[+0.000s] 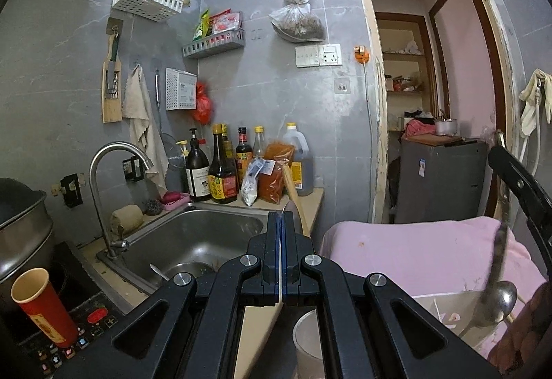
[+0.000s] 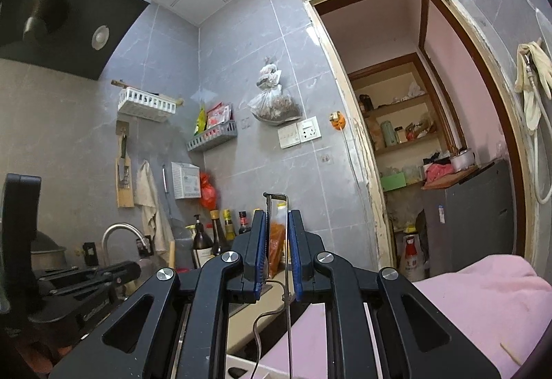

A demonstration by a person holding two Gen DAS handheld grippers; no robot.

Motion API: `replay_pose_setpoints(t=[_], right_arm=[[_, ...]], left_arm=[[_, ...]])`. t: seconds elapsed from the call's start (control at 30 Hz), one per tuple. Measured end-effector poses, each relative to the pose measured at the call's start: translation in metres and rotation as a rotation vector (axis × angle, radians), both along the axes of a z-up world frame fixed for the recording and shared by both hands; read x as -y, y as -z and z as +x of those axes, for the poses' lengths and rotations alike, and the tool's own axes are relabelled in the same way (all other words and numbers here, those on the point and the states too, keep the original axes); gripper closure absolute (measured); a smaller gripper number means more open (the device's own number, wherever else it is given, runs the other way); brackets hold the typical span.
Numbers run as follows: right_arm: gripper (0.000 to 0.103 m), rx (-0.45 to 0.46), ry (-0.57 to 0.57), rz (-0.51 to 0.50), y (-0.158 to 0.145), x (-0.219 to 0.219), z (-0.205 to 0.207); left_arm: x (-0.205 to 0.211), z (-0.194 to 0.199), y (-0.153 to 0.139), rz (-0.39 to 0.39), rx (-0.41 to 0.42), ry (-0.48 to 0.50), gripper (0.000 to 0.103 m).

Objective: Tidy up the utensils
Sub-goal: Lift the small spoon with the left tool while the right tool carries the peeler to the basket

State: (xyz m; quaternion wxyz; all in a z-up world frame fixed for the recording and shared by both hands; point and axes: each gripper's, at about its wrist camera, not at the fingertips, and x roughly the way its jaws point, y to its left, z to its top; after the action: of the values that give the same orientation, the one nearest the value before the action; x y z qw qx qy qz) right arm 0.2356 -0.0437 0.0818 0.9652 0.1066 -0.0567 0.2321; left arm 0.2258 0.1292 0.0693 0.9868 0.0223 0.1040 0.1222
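Gripping a thin flat wooden spatula [image 1: 293,196] edge-on, my left gripper [image 1: 282,223] is clenched over the steel sink [image 1: 193,234]. My right gripper [image 2: 277,241] clamps a wire-framed metal peeler [image 2: 276,206], upright. A steel ladle [image 1: 498,296] leans in a white tub [image 1: 448,299] on pink cloth [image 1: 414,251].

You get dim, even, cool indoor light in both views. A white glare patch sits on the wall tile just left of the doorway [image 1: 431,86]. The ladle [image 1: 500,282] right of that doorway is motion-blurred. Fisheye bending curves the doorway [image 2: 414,120] frame, and dark vignetting fills the corners.
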Motion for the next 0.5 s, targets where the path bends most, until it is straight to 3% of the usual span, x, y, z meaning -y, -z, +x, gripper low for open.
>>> replay_pose_setpoints(t=[0.2,0.5], right_arm=[[0.093,-0.022,0.005,-0.02,0.005,-0.007,0.01],[0.092,-0.123,-0.014,-0.088,0.019,-0.008,0.009]], left_arm=[[-0.001,0.003,0.001,0.01,-0.025,0.012,0.103],[0.0,0.006,0.009,-0.057,-0.074,0.128,0.103]])
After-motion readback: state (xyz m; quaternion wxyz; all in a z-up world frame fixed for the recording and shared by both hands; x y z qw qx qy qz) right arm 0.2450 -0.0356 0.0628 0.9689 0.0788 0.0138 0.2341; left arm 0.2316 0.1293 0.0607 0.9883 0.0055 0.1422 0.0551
